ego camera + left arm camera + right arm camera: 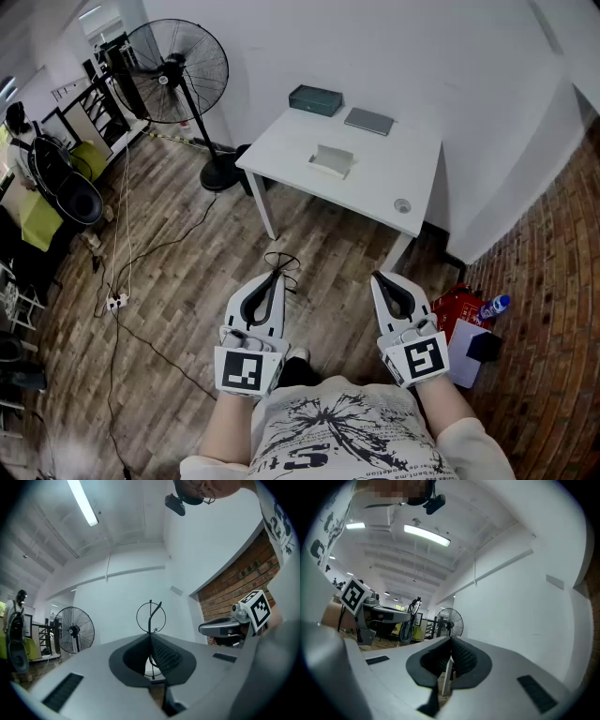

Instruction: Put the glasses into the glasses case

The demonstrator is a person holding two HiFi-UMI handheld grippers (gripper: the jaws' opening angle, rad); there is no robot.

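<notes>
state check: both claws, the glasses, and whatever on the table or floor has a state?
left claw: shut on the glasses.
right claw: shut, empty.
glasses: held in the air, short of the table.
green box: lid shut.
grey case: shut, lying flat.
pale case: looks open; contents unclear.
fan: upright; spinning or not, can't tell.

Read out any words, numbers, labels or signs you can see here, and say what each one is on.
"23", as it seems: big dark digits on the person's white shirt, partly cut off in the left gripper view.
The shirt's front print in the head view: not readable.
Marker cubes: black-and-white square patterns only, no letters.
Label of the bottle on the floor: too small to read.
</notes>
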